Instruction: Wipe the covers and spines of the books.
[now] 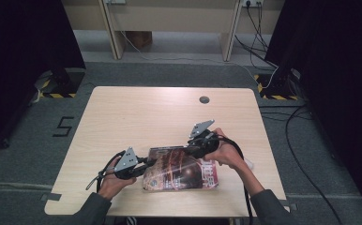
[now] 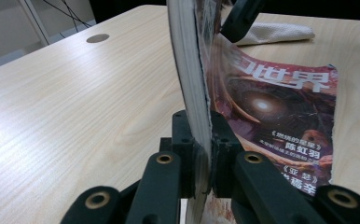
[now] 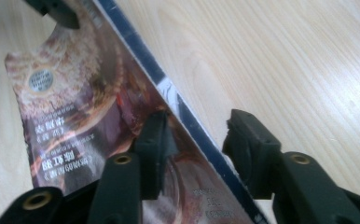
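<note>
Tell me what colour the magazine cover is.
Dark reddish-brown magazine with white lettering, clearest in the left gripper view.

The table (image 1: 137, 117) is pale wood grain with rounded corners and stands on grey carpet. A small round grey cap (image 1: 204, 99) sits in its top toward 12 o'clock, a little right of centre. A magazine (image 1: 181, 171) with a dark reddish cover lies on it near the front edge, at about 5 o'clock from the table's middle, and a crumpled white cloth (image 2: 273, 31) lies on the wood just past the magazine's right side, at about 4 o'clock.
</note>
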Motion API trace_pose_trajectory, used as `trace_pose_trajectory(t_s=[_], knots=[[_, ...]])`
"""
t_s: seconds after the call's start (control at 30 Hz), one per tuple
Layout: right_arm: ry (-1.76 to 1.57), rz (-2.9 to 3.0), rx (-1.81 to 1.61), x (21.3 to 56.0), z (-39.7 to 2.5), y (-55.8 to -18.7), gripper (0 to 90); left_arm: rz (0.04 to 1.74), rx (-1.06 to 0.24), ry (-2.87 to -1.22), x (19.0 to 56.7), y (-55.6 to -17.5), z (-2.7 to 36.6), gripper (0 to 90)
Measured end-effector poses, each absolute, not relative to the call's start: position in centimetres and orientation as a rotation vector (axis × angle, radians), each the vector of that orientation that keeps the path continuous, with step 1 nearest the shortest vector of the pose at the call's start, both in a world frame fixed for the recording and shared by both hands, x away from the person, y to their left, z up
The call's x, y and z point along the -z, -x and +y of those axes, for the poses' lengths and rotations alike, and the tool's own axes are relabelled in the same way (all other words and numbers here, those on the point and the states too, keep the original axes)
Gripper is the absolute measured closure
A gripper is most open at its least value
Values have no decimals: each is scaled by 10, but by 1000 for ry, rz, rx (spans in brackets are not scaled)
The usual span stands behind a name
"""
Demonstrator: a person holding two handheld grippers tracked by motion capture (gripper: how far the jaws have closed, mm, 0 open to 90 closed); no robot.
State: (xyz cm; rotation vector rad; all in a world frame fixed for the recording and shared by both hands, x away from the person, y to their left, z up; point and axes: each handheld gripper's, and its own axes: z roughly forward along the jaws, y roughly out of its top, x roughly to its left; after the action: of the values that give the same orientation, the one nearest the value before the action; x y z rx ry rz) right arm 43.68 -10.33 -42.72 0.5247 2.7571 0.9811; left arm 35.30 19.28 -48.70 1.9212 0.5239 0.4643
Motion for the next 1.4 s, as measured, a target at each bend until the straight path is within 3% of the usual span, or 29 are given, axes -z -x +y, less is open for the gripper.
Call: trace_pose_trajectory(t_s=[0.3,0.67,1.1,1.4], knots=[[-779,2566,-1223,420,-127,-431,460,524,-488,-1950,484,-341,191,837],[-1024,2406,-1194,434,-164,-415,324,582,-513,-1944,484,-329,187,835],[-1138,2302,-917,458,-225,-399,479,597,-506,-1929,484,-325,187,834],[-1213,2288,-846,473,-245,-394,532,599,-520,-1939,485,-325,186,830]])
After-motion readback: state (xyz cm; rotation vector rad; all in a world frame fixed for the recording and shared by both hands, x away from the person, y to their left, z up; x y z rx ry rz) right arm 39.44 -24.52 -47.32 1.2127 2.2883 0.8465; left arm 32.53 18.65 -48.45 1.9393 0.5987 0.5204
